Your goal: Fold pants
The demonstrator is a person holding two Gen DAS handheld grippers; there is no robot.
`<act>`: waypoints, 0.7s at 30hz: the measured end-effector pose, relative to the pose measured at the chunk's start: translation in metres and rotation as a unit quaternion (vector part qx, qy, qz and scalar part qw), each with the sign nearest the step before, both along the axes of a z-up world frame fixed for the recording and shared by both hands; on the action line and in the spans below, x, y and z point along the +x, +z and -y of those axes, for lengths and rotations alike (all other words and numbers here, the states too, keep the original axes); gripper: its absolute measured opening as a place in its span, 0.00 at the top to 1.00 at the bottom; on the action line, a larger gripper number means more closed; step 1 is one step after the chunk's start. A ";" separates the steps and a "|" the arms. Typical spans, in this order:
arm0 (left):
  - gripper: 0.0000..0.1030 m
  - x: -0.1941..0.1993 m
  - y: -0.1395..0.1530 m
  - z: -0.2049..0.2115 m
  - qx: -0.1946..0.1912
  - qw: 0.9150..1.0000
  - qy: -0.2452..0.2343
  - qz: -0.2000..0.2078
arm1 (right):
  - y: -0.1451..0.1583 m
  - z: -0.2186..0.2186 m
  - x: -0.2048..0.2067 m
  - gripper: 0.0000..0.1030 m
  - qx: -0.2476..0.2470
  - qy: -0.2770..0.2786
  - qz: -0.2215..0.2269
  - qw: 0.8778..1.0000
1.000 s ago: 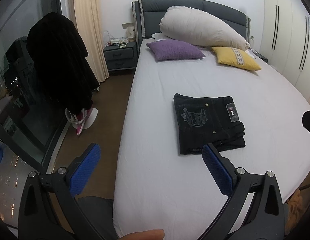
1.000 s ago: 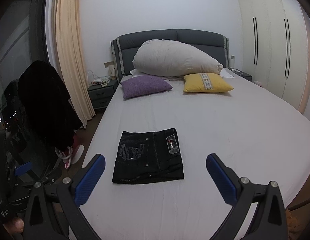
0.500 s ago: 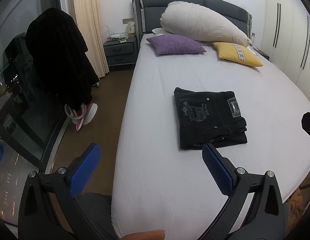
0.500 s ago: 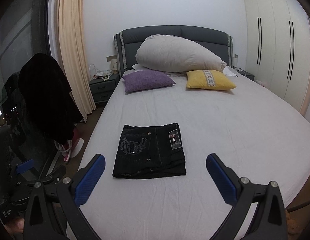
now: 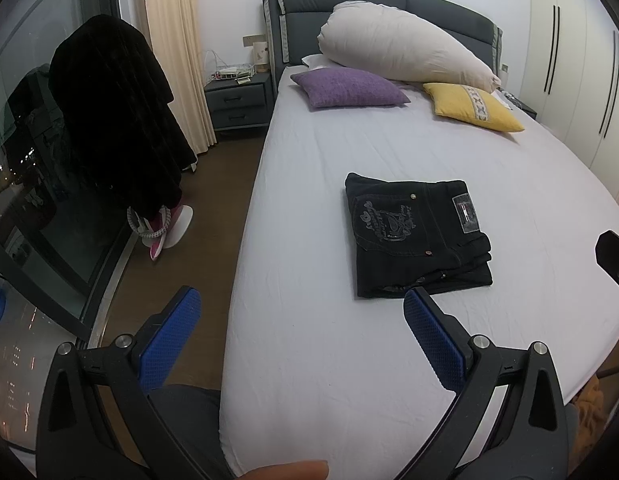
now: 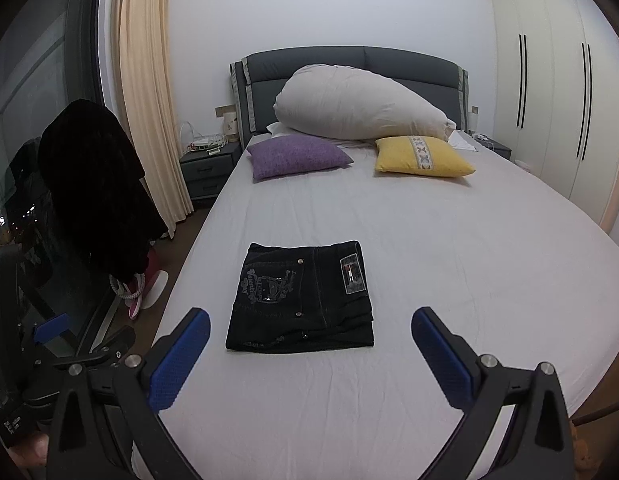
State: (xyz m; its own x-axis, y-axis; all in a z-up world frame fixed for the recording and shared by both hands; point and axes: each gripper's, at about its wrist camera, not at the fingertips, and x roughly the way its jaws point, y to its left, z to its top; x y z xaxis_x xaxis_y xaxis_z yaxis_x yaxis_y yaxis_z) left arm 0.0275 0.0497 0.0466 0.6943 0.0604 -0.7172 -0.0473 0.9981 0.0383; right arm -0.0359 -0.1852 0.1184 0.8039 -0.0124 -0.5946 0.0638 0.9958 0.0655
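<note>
1. Two tools are held spread and empty above the near end of the bed [image 6: 429, 240]: the left tool [image 5: 301, 320] and the right tool [image 6: 309, 340].
2. Folded pants [image 6: 305, 296] are seen lying flat on the bed, ahead of both tools and touched by neither.
3. From the right tool the pants lie straight ahead between the fingers; from the left tool they lie ahead and to the right.
4. Folding is judged finished; the right tool is better lined up for any touch-up.

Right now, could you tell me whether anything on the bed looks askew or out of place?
Nothing stands out. The pants lie folded in a compact rectangle on the bed sheet; only the layered edges at one corner are slightly uneven. Both claws, left and right, are open and empty.
</note>
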 end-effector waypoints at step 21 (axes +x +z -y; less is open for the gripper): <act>0.00 -0.001 0.000 0.001 0.000 1.000 0.001 0.000 | 0.000 -0.001 -0.001 0.00 0.000 0.001 -0.002 1.000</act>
